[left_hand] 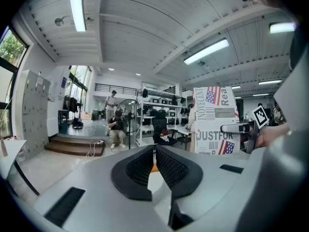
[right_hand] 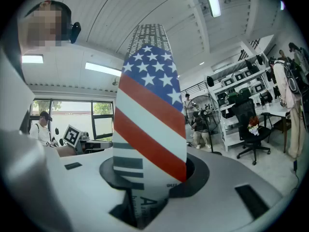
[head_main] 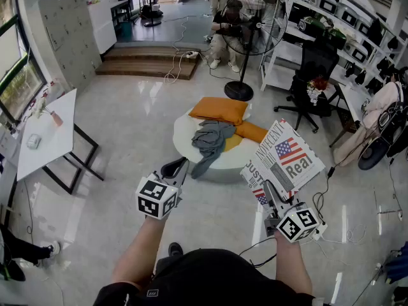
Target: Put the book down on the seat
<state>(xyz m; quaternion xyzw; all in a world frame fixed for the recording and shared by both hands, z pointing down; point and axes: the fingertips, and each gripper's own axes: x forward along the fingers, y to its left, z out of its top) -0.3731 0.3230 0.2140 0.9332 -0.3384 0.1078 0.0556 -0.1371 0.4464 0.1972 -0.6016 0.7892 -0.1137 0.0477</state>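
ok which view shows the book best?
Head view: the book shows its whole front cover, clamped in the right gripper. Right gripper view: only a close, foreshortened flag-striped strip. Left gripper view: the cover, small, off to the right.

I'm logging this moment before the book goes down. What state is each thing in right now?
book: closed, held up in the air, not on the seat.
right gripper: shut on the book.
left gripper: jaws together, empty.
seat: partly covered, no book on it.
grey cloth: crumpled, hanging over the seat's edge.
orange cushion: lying on the seat.
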